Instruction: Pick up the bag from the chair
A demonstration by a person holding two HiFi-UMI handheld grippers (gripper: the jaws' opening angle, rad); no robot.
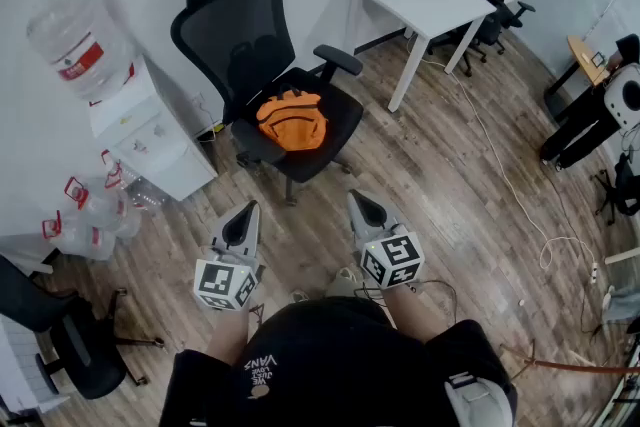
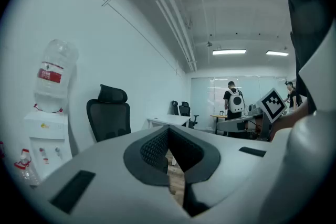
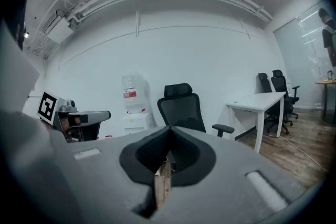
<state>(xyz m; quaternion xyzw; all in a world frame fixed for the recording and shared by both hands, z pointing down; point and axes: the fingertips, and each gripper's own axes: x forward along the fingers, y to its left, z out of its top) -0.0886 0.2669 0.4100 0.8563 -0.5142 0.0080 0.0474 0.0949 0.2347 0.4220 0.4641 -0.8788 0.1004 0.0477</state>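
On the chair [image 1: 232, 35] far ahead, the bag [image 1: 292, 120] lies untouched, well apart from the left claw [image 1: 249, 209] and right claw [image 1: 356, 199], both closed and empty, so reaching, gripping and lifting remain.

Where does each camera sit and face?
Head view: on the head, steeply down at bag on chair; left gripper, right gripper, shirt show.
Left gripper view: on it, toward chair, water dispenser; shut jaws show.
Right gripper view: on it, toward chair, desk; shut jaws show.
Shared: all three show the chair.
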